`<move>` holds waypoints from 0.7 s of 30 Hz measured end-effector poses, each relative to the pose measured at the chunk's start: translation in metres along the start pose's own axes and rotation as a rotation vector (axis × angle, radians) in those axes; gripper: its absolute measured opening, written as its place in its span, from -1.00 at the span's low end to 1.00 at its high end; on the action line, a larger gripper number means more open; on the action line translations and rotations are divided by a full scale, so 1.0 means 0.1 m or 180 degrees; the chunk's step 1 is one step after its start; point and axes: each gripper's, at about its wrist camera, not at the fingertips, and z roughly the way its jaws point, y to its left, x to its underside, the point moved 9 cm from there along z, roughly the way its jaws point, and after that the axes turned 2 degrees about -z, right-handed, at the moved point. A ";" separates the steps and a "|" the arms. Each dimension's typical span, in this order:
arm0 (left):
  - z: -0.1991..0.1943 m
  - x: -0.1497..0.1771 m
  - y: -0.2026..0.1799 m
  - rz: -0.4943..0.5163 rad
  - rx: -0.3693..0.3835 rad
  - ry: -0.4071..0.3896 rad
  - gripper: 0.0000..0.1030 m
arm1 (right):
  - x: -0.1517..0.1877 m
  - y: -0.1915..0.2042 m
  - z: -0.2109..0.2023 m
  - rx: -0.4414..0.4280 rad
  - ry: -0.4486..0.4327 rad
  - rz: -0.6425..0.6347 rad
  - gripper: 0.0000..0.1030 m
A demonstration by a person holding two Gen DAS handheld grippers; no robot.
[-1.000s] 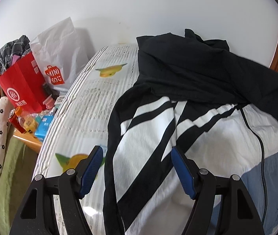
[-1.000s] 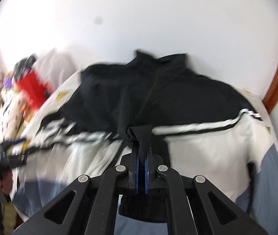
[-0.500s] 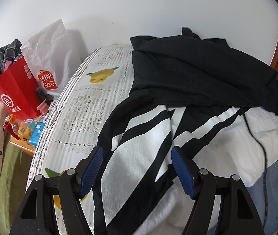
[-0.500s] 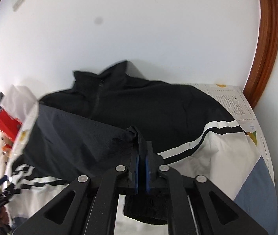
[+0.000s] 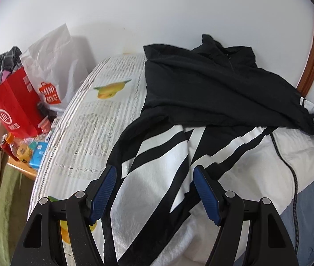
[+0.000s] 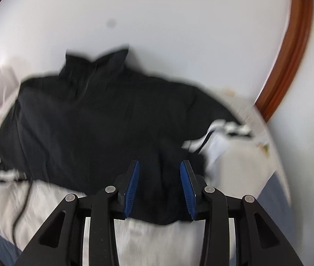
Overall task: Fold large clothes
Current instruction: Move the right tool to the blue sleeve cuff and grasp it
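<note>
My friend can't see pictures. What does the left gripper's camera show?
A black, white and grey-blue jacket lies on a bed, one black sleeve folded across its chest. The left gripper hangs open above it. Shopping bags sit left.

Black, white-striped jacket [image 5: 212,102]; red bag [image 5: 15,108]

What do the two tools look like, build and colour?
Both match. Left tool: black plastic linkage arms with triangular cut-outs and silver rivet pins, each finger faced with a ribbed blue pad. Right tool: same black frame, silver pins, blue ribbed pads. No cables or markings show on either, and no sleeve is visible.
</note>
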 end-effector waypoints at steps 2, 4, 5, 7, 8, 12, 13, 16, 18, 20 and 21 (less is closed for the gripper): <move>-0.05 -0.03 -0.04 -0.0010 0.0053 -0.0033 0.35 | 0.18 -0.03 0.14 0.0096 0.0193 0.0097 -0.27; -0.10 -0.04 -0.09 -0.0005 0.0104 -0.0049 0.35 | 0.28 -0.03 0.08 0.0072 0.0190 0.0180 -0.26; -0.13 -0.05 -0.13 0.0024 0.0126 -0.0053 0.35 | 0.31 -0.03 -0.02 0.0029 0.0132 0.0209 -0.26; -0.19 -0.06 -0.19 0.0074 0.0137 -0.0087 0.35 | 0.35 -0.05 -0.28 -0.0078 -0.0018 0.0259 -0.22; -0.23 -0.08 -0.25 0.0102 0.0150 -0.0126 0.35 | 0.39 -0.10 -0.42 -0.0092 -0.0099 0.0301 -0.16; -0.35 -0.08 -0.46 0.0191 0.0272 -0.0139 0.35 | 0.65 -0.51 -1.05 0.0094 -0.0472 0.0479 0.45; -0.38 -0.08 -0.51 0.0204 0.0285 -0.0154 0.35 | 0.73 -0.64 -1.16 0.0175 -0.0504 0.0509 0.49; -0.47 -0.06 -0.68 0.0250 0.0369 -0.0149 0.36 | 1.12 -1.13 -1.45 0.0466 -0.0487 0.0622 0.54; -0.52 -0.05 -0.78 0.0259 0.0405 -0.0138 0.36 | 1.40 -1.50 -1.56 0.0702 -0.0370 0.0752 0.55; -0.56 -0.04 -0.88 0.0267 0.0436 -0.0126 0.36 | 1.74 -1.84 -1.62 0.0865 -0.0174 0.0870 0.55; -0.58 -0.03 -0.92 0.0268 0.0450 -0.0110 0.36 | 1.86 -1.94 -1.64 0.0910 -0.0105 0.0908 0.55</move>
